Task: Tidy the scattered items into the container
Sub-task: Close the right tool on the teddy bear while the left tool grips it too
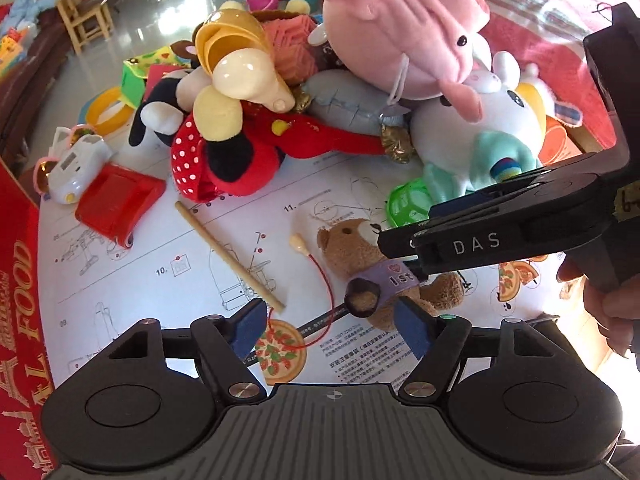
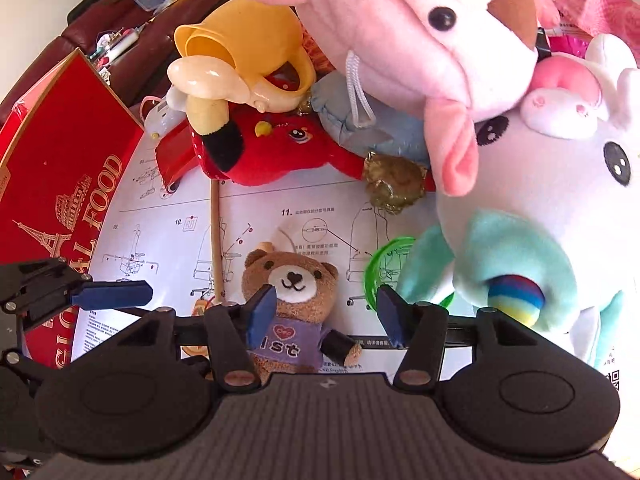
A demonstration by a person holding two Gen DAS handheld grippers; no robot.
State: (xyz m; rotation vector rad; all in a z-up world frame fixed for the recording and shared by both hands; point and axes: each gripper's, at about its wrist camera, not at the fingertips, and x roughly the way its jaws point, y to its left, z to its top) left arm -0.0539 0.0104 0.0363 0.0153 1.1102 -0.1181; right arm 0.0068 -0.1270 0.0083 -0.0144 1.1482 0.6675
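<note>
Your right gripper (image 2: 324, 316) stood with its jaws apart around the small brown teddy bear (image 2: 294, 300), which lay on the printed instruction sheet (image 2: 168, 216); whether the pads touched its sides was hard to tell, and its legs were hidden under the gripper body. Your left gripper (image 1: 332, 324) hung wide apart and empty above a pizza-print disc (image 1: 280, 354). The red box (image 2: 60, 168) beside the sheet ran out of frame.
</note>
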